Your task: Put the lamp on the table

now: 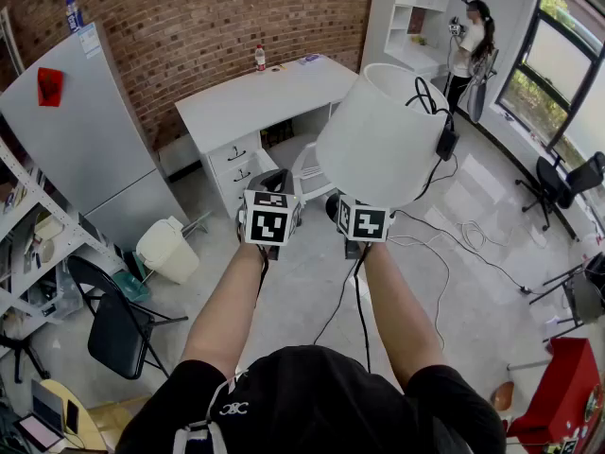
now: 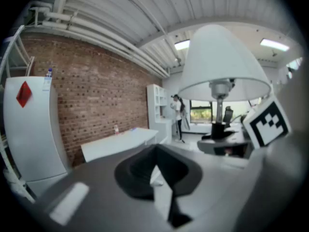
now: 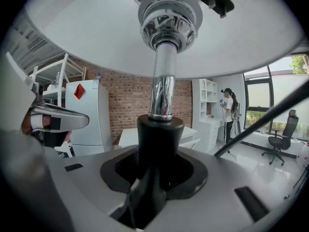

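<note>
The lamp has a white cone shade (image 1: pixel 378 140), a chrome stem (image 3: pixel 161 91) and a black lower stem. My right gripper (image 1: pixel 342 214) is shut on that black stem (image 3: pixel 153 144) and holds the lamp tilted in the air. The shade (image 3: pixel 96 37) fills the top of the right gripper view. Its black cord (image 1: pixel 355 296) hangs down between my arms, and a black switch (image 1: pixel 446 143) dangles beside the shade. My left gripper (image 1: pixel 274 192) stays beside the right one, shut with nothing in it (image 2: pixel 157 173); the shade (image 2: pixel 222 62) shows to its right. The white desk (image 1: pixel 265 97) stands ahead by the brick wall.
A bottle (image 1: pixel 260 58) stands on the desk's far edge. A grey fridge (image 1: pixel 85 130), a white bin (image 1: pixel 168 249) and a black folding chair (image 1: pixel 113 329) are at the left. Loose cables (image 1: pixel 454 244) lie on the floor at the right. A person (image 1: pixel 470 45) stands by the window.
</note>
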`<action>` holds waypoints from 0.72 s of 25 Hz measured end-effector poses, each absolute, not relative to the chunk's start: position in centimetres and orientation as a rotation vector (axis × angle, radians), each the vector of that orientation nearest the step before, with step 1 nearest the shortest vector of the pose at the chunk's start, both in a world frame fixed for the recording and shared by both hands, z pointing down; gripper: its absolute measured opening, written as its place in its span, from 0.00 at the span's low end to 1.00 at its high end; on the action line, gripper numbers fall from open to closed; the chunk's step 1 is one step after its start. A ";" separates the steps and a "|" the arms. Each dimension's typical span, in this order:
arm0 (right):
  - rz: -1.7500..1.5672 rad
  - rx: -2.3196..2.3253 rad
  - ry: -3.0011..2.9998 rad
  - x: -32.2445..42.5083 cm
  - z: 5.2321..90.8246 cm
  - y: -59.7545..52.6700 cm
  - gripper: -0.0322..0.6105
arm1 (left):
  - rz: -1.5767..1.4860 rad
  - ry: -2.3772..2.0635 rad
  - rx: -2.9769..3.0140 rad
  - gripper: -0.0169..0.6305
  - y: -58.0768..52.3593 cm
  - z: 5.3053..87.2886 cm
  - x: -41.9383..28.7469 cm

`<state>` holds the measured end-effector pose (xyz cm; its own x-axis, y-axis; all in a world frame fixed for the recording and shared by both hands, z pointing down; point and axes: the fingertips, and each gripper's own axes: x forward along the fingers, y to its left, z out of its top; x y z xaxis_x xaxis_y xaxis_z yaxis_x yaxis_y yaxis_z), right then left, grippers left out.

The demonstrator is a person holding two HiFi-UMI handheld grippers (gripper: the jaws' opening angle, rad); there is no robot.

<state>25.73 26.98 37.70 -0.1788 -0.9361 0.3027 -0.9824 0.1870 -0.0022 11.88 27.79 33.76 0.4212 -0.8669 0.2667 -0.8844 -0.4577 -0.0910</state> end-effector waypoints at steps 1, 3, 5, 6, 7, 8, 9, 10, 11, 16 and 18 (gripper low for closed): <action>0.292 1.842 -2.228 25.9 37.8 26.9 0.25 | 0.428 -1.600 2.595 0.02 27.8 33.8 12.1; 0.294 1.843 -2.221 26.4 38.1 26.7 0.25 | 0.428 -1.599 2.594 0.02 27.6 33.9 12.6; 0.285 1.853 -2.209 27.1 38.2 26.5 0.25 | 0.432 -1.606 2.589 0.02 27.5 34.0 13.1; 0.283 1.856 -2.206 27.5 38.3 26.4 0.25 | 0.437 -1.611 2.588 0.02 27.3 34.1 13.3; 0.284 1.858 -2.207 27.9 38.3 26.3 0.25 | 0.441 -1.614 2.587 0.02 27.2 34.1 13.6; 0.287 1.857 -2.209 28.2 38.4 26.2 0.25 | 0.442 -1.615 2.588 0.02 27.1 34.1 13.9; 0.288 1.857 -2.210 28.5 38.5 26.1 0.25 | 0.442 -1.615 2.589 0.02 27.0 34.1 14.2; 0.288 1.857 -2.210 28.9 38.5 26.1 0.25 | 0.442 -1.619 2.587 0.02 26.9 34.1 14.6; 0.286 1.856 -2.208 29.3 38.5 26.0 0.25 | 0.444 -1.624 2.584 0.02 26.7 34.2 14.9; 0.274 1.837 -2.211 31.7 38.6 25.5 0.25 | 0.438 -1.640 2.566 0.02 26.1 34.5 17.1; 0.273 1.818 -2.214 32.7 38.9 25.3 0.25 | 0.440 -1.660 2.553 0.02 25.7 34.7 17.8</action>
<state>32.68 25.29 38.89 -0.1810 -0.9305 0.3184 -0.9800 0.1979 0.0212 17.82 25.67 34.73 0.3778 -0.8850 0.2721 -0.9035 -0.4166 -0.1004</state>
